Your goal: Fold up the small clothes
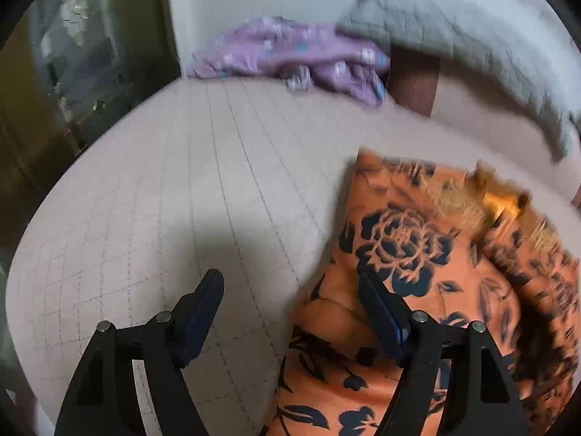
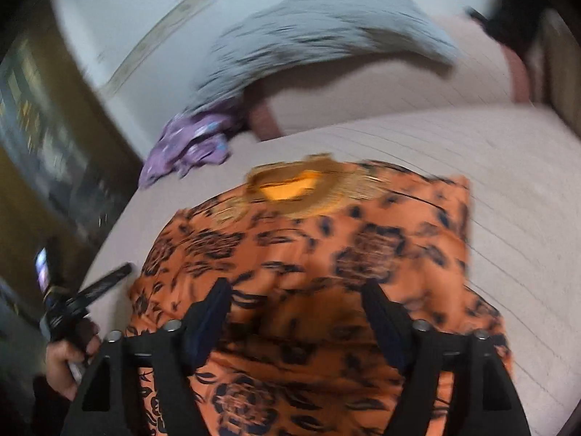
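Seen from the left wrist, the left hand-held gripper (image 1: 290,312) stands wide open with nothing between its fingers. One finger hangs over the bare quilted bed (image 1: 174,189); the other sits above the left edge of the orange flowered top (image 1: 406,254), though whether it touches the cloth I cannot tell. Plenty of open bed lies to the left, up to a crumpled purple garment (image 1: 290,58) by a grey pillow (image 1: 472,47).

From the right wrist, the right hand-held gripper (image 2: 296,312) is also spread wide and empty, poised over the middle of the top (image 2: 308,254), whose gold neckline points away. The right edge of the top borders clear bed (image 2: 508,181). At lower left, the person's hand (image 2: 67,359) grips the other tool.
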Action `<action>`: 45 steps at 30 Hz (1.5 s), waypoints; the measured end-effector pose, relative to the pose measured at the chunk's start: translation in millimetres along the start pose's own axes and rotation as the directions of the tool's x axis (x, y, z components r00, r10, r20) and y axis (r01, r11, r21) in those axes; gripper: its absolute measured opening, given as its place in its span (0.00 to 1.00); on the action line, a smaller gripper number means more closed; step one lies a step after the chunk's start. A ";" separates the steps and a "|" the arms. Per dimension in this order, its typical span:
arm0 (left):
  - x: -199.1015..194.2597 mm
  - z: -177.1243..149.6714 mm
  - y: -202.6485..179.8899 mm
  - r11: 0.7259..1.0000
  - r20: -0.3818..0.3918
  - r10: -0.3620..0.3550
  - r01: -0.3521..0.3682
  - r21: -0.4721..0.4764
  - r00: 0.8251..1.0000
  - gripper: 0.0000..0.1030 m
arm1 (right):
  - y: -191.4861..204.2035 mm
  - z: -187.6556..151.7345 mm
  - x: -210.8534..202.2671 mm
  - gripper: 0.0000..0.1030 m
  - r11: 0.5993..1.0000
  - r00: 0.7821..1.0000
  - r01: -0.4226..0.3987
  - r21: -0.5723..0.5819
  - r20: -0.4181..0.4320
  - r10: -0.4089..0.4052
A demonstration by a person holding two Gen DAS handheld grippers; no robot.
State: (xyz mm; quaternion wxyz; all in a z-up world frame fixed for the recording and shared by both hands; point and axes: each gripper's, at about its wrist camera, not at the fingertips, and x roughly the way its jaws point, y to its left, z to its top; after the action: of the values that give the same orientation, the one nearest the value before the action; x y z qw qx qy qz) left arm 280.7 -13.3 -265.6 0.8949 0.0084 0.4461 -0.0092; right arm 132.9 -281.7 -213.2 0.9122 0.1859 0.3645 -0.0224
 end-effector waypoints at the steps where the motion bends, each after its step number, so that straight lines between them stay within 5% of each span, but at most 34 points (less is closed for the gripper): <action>1: 0.3 -0.1 -1.9 1.000 0.011 0.002 -0.002 0.002 1.000 0.75 | 16.3 2.6 6.7 0.82 0.999 1.000 0.001 -0.049 -0.006 -0.002; 8: 20.5 4.8 -2.5 1.000 -0.056 0.012 -0.011 0.013 0.998 0.75 | 109.7 26.3 83.1 0.82 0.964 0.989 0.050 -0.262 -0.122 -0.084; 12: 23.6 3.7 -0.6 1.000 -0.053 0.015 -0.014 0.010 0.998 0.75 | 112.1 27.7 141.6 0.79 0.959 0.951 0.100 -0.264 -0.257 -0.170; 13: 23.3 4.0 -2.1 0.999 -0.045 0.025 -0.024 0.024 0.999 0.75 | 106.3 27.2 147.2 0.61 0.961 0.944 0.113 -0.254 -0.274 -0.184; 14: 21.9 3.7 -4.1 0.999 -0.035 0.033 -0.031 0.039 0.999 0.73 | 98.4 27.2 148.2 0.30 0.963 0.940 0.122 -0.241 -0.284 -0.190; 16: 18.5 3.7 -6.2 0.998 -0.017 0.032 -0.032 0.054 0.999 0.70 | 77.1 31.7 129.0 0.10 0.976 0.954 0.130 -0.175 -0.245 -0.171; 17: 16.7 3.5 -7.5 0.997 -0.006 0.039 -0.039 0.061 0.999 0.70 | 67.4 34.4 115.3 0.09 0.980 0.963 0.134 -0.146 -0.213 -0.164; 21: 14.9 1.6 -10.4 0.994 0.005 0.071 -0.071 0.083 0.997 0.70 | 7.8 36.3 42.0 0.08 0.984 0.981 0.176 -0.006 -0.081 -0.176; 24: 12.7 0.9 -16.4 0.988 0.031 0.109 -0.112 0.107 0.994 0.70 | -40.5 18.5 3.7 0.14 0.984 0.987 0.144 0.103 -0.083 -0.136; 27: 10.1 -1.8 -22.8 0.976 0.056 0.157 -0.163 0.143 0.986 0.70 | -81.1 -13.2 -11.4 0.33 0.968 0.981 0.111 0.224 -0.180 -0.071; 29: 4.7 -2.4 -24.8 0.971 0.082 0.177 -0.187 0.151 0.981 0.70 | -96.6 -31.6 -22.9 0.61 0.957 0.979 0.093 0.274 -0.202 -0.037; 31: -4.0 -1.3 -25.1 0.967 0.130 0.191 -0.209 0.146 0.973 0.70 | -108.4 -33.2 -34.1 0.64 0.941 0.989 0.047 0.336 -0.147 0.004; 35: -20.9 0.5 -26.3 0.967 0.230 0.191 -0.223 0.124 0.954 0.70 | -118.9 -11.7 -48.5 0.64 0.926 1.000 -0.001 0.378 -0.006 0.003; 42: -27.5 -0.1 -41.0 0.972 0.273 0.117 -0.166 0.163 0.955 0.70 | -115.3 23.2 18.8 0.63 0.944 0.994 0.100 0.315 -0.062 -0.085; 43: -26.5 -1.2 -43.0 0.970 0.272 0.118 -0.169 0.173 0.955 0.70 | -112.7 24.4 30.9 0.52 0.947 0.991 0.121 0.298 -0.085 -0.100; 44: -24.2 -1.9 -44.5 0.967 0.268 0.121 -0.174 0.184 0.956 0.70 | -110.0 25.1 41.6 0.28 0.952 0.987 0.136 0.273 -0.120 -0.107; 45: -23.4 -2.6 -45.8 0.966 0.265 0.123 -0.177 0.187 0.956 0.70 | -105.0 24.8 47.7 0.25 0.957 0.980 0.164 0.240 -0.147 -0.131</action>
State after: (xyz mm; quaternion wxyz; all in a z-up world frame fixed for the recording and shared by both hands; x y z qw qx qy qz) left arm 263.5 -58.8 -248.9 0.9363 0.1352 0.3240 0.0113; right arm 165.7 -383.7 -262.7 0.8516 0.2729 0.4299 -0.1244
